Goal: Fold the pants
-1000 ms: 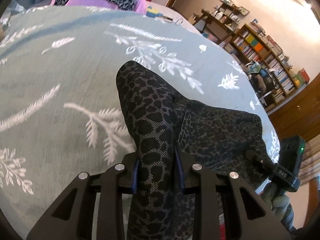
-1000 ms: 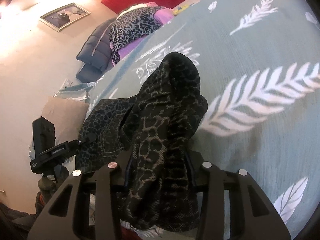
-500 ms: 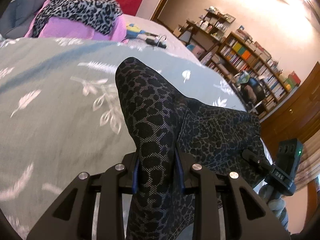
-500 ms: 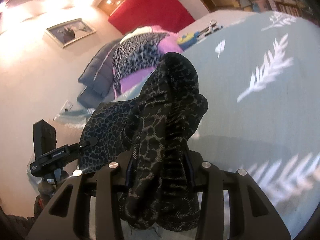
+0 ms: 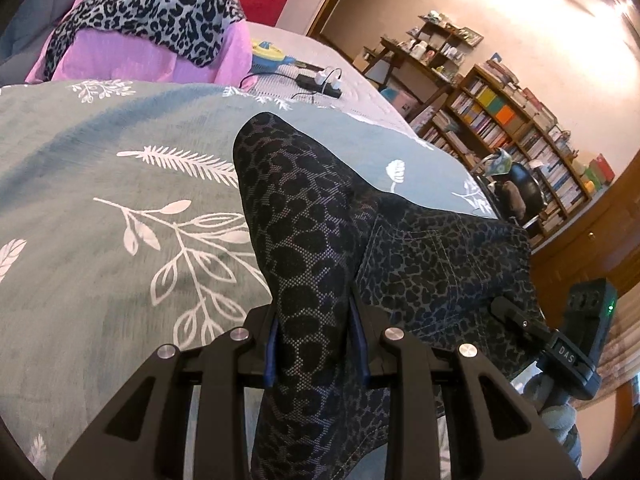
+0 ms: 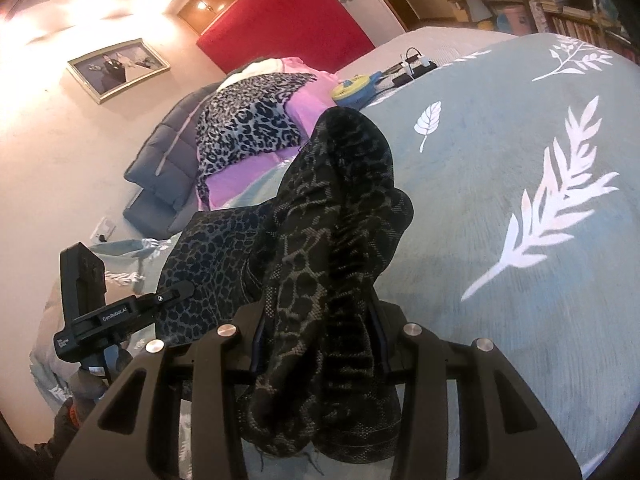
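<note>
We hold the leopard-print pants (image 5: 308, 240) lifted above the bed's teal leaf-patterned bedspread (image 5: 100, 184). Our left gripper (image 5: 316, 344) has its jaws clamped on one bunched end of the fabric, and our right gripper (image 6: 320, 340) has its jaws clamped on a thicker gathered wad. Between the two the cloth spans flat. Beyond it lies a purple blanket (image 6: 256, 168) draped with a leopard-print throw (image 6: 248, 124).
</note>
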`<state>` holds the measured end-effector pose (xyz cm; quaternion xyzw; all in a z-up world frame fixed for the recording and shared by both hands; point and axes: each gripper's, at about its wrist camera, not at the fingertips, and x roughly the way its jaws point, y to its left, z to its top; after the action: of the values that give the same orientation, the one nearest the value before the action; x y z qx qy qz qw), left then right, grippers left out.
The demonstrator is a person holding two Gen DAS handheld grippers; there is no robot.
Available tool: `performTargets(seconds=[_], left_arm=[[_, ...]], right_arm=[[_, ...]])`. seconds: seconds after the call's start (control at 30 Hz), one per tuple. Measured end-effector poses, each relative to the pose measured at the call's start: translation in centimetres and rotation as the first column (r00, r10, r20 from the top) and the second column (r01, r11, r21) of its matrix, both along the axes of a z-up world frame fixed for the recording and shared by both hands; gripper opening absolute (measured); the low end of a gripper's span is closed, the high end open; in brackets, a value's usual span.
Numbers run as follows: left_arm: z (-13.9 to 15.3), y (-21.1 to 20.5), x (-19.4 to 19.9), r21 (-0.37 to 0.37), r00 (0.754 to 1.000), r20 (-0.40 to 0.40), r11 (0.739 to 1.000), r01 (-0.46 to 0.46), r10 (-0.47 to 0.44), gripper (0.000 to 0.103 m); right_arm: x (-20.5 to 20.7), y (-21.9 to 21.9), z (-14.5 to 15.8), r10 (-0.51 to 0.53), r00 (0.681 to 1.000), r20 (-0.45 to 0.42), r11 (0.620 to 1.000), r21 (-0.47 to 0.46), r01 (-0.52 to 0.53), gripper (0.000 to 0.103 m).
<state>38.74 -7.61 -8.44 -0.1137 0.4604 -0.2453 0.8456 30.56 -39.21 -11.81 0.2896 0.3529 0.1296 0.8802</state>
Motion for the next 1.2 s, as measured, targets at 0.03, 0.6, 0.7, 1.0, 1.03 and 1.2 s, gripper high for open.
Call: performTargets(seconds=[0.03, 0.6, 0.7, 1.0, 1.03, 1.2], left_arm=[[-0.4, -0.1, 0.5, 0.002, 1.0, -0.005, 1.0, -0.001, 0.001, 0.028], [-6.8, 0.1, 4.5, 0.03, 0.996, -0.08, 0.999, -0.024, 0.026, 0.034], [-7.3, 0.4, 4.6, 0.037, 0.995, -0.092, 0.998, -0.042, 0.045, 0.04], [-8.1, -0.2, 4.4, 0.104, 0.997, -0.066, 0.994, -0.041, 0.048, 0.051], [-8.2, -0.4, 4.3, 0.12, 0.997, -0.059, 0.992, -0.039, 0.047, 0.052], [-8.7, -0.5, 4.3, 0.141, 0.997, -0.058, 0.989, -0.05, 0.059, 0.064]], right_arm=[[0.4, 0.0, -0.3, -0.001, 1.0, -0.006, 1.0, -0.004, 0.001, 0.041], [3.5, -0.9, -6.5, -0.049, 0.991, -0.122, 0.997, -0.059, 0.042, 0.041], [3.7, -1.0, -7.0, -0.059, 0.99, -0.129, 0.997, -0.047, 0.053, 0.042], [4.0, -0.7, -7.9, -0.084, 0.984, -0.156, 0.994, -0.077, 0.072, 0.047], [4.1, -0.8, -8.1, -0.086, 0.984, -0.159, 0.995, -0.07, 0.076, 0.047], [4.3, -0.6, -8.4, -0.089, 0.985, -0.149, 0.994, -0.072, 0.079, 0.047]])
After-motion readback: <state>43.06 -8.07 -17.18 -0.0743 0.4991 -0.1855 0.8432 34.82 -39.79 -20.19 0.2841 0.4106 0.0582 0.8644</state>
